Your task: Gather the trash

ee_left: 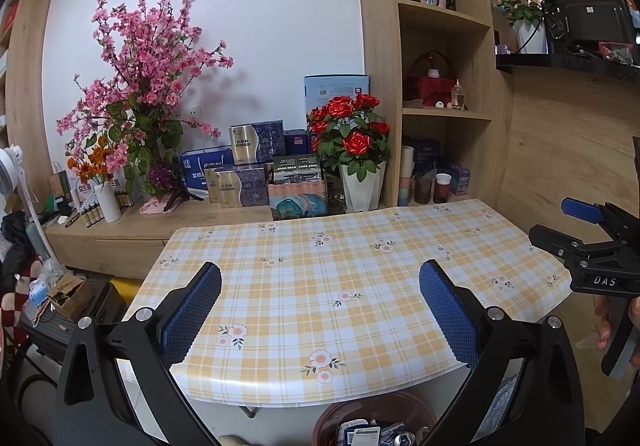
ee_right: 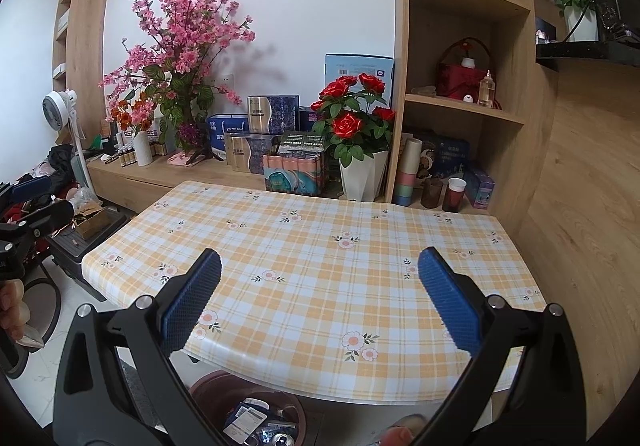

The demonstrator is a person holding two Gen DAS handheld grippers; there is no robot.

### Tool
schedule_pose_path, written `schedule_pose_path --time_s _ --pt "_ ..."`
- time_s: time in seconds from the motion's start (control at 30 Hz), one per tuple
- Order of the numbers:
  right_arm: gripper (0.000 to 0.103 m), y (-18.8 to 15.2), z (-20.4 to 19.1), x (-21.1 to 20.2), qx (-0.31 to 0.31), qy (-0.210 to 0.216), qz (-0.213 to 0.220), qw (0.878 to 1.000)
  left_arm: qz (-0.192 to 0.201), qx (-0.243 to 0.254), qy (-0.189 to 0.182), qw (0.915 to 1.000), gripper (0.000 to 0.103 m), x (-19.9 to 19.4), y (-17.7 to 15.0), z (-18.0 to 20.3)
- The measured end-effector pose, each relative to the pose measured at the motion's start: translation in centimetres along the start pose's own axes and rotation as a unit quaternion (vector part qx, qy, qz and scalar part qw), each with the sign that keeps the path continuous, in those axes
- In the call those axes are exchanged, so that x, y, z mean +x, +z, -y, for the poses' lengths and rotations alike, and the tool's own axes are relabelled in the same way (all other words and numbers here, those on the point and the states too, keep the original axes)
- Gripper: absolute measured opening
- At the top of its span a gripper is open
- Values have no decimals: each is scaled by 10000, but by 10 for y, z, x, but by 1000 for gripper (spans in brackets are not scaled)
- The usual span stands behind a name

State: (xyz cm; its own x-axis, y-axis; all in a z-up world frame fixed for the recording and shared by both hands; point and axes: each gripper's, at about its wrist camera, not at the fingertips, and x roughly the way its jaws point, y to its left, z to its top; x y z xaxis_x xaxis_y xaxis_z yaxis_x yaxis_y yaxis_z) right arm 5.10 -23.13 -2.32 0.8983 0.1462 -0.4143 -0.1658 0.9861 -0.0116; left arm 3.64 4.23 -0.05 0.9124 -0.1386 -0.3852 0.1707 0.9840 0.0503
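A brown bin (ee_left: 332, 416) (ee_right: 216, 386) stands on the floor under the near edge of the table, holding several wrappers, cartons and a can. The table (ee_left: 360, 266) (ee_right: 320, 246) has a yellow checked cloth with flowers. My left gripper (ee_left: 320, 310) is open above the near table edge, nothing between its blue pads. My right gripper (ee_right: 320, 306) is open too, above the same edge and empty. The right gripper (ee_left: 592, 242) also shows at the right edge of the left wrist view, and the left gripper (ee_right: 28, 214) at the left edge of the right wrist view.
Behind the table a low wooden shelf (ee_left: 132, 226) carries pink blossoms (ee_left: 148, 66), boxes (ee_left: 240, 182) and a pot of red roses (ee_left: 352, 142). A tall shelf unit (ee_left: 440, 66) with cups stands at the right. A fan (ee_right: 60, 102) and clutter are on the left.
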Motion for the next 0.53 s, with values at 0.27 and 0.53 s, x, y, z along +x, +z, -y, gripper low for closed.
schedule_pose_path --time_s 0.27,0.53 --pt "97 0 0 -1 2 -6 0 10000 18 -48 20 10000 97 -3 2 0" --pt "97 0 -1 -3 -27 -3 -7 10000 -63 -121 103 9999 97 0 4 -2"
